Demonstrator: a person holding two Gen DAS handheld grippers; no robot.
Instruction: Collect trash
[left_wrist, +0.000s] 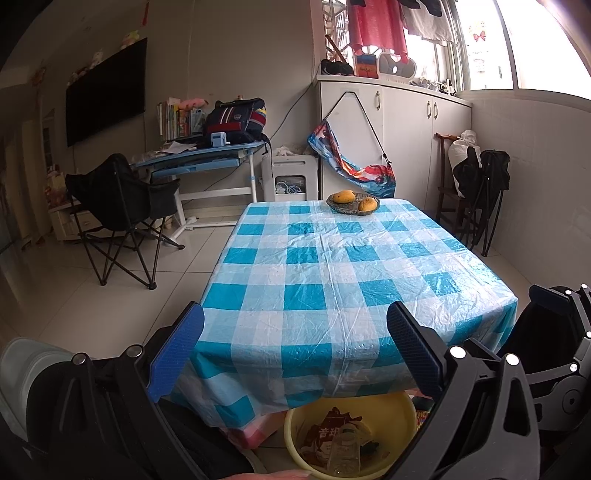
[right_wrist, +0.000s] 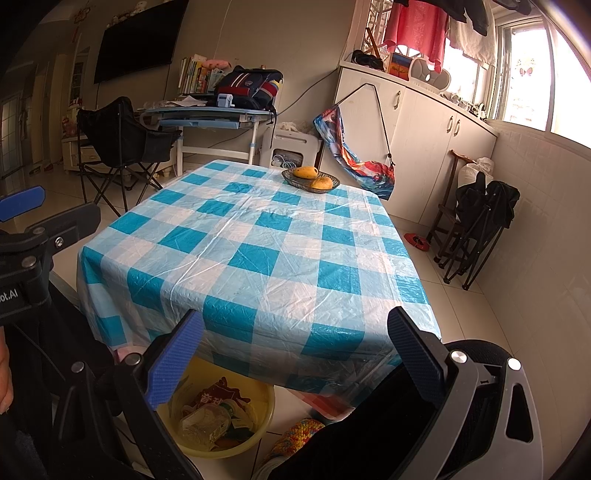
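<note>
Trash (right_wrist: 214, 417), a red wrapper and a clear plastic bottle, fills the yellow basin (right_wrist: 258, 435) below the checkered bench (right_wrist: 258, 240). Left gripper (left_wrist: 295, 347) and right gripper (right_wrist: 295, 350) jaws spread wide, holding nothing.

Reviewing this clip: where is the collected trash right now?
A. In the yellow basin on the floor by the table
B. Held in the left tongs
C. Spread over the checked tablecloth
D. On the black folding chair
A. The yellow basin on the floor holds a clear plastic bottle and a red wrapper; on the table there is only a fruit bowl, and both tongs are open and hold nothing.
</note>
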